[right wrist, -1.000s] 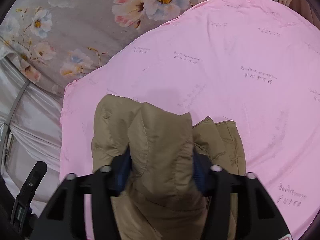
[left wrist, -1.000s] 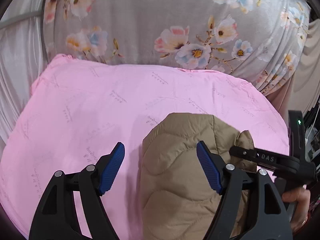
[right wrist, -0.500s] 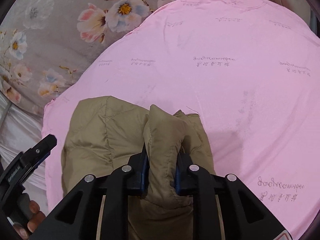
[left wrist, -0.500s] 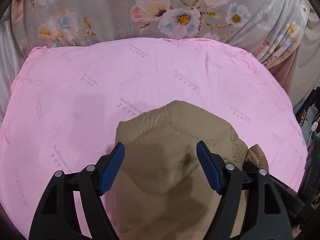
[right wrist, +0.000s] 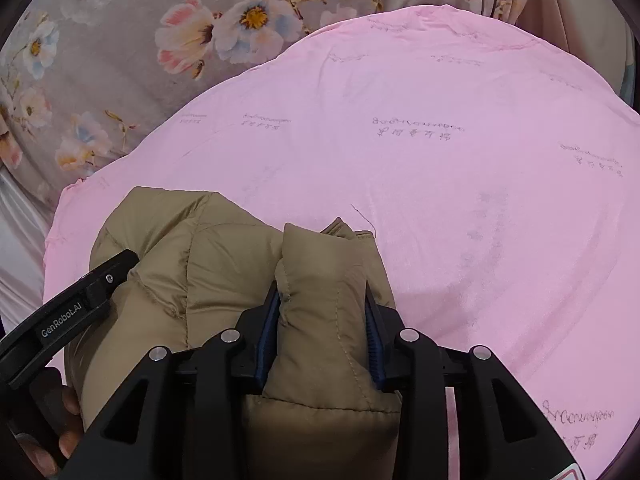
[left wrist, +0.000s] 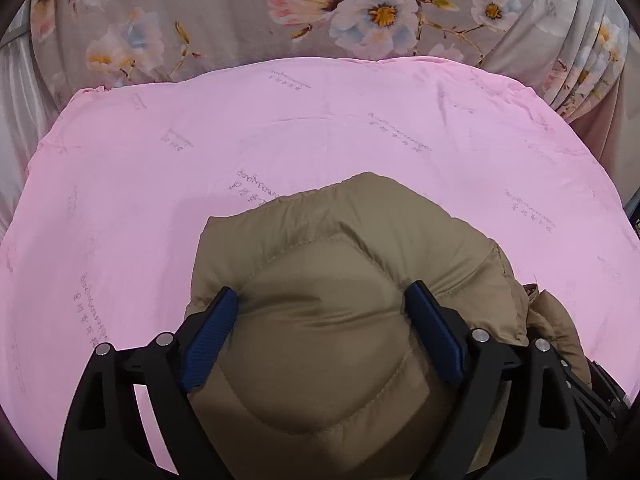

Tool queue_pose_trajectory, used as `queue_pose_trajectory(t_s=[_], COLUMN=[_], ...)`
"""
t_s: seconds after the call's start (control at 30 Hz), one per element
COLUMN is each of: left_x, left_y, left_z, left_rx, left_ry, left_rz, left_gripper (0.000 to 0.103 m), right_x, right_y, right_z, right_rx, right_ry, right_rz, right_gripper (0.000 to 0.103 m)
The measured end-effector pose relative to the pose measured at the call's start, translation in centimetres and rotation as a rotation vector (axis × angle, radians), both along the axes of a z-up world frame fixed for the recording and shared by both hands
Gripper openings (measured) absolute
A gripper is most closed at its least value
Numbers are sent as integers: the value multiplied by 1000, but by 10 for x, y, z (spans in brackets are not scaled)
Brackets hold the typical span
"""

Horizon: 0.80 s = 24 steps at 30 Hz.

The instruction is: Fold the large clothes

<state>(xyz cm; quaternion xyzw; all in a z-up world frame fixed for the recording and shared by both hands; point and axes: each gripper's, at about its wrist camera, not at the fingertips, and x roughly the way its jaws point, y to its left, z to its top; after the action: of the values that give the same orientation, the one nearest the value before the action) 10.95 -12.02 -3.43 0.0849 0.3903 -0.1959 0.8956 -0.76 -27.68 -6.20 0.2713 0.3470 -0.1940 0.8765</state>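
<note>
A tan quilted puffer jacket lies bunched on a pink sheet. My left gripper has its blue pads pressed into both sides of a puffy fold of the jacket. In the right wrist view the jacket sits at the lower left, and my right gripper is shut on a thick fold of it. The left gripper's black body shows at the left edge, with the person's fingers below it.
The pink sheet covers a bed. A grey floral quilt lies behind it, also in the right wrist view. White fabric hangs at the left. Beige curtain folds are at the right.
My left gripper moved right over the jacket and closed its pads onto a fold. My right gripper tightened on its fold, then widened a little, and the jacket shifted forward.
</note>
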Motion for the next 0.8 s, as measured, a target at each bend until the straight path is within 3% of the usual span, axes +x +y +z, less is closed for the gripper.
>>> queue_pose_trajectory(t_s=[0.6, 0.8], left_x=[-5, -4], left_y=[-11, -12], left_z=[-16, -16], left_rx=[35, 40], left_ry=[-90, -94], left_rz=[26, 30], left_gripper=[88, 88], right_x=[0, -3], right_y=[-1, -10], right_z=[-12, -15], right_rx=[1, 56], right_ry=[-49, -88], right_rz=[-10, 9], right_gripper=[35, 38])
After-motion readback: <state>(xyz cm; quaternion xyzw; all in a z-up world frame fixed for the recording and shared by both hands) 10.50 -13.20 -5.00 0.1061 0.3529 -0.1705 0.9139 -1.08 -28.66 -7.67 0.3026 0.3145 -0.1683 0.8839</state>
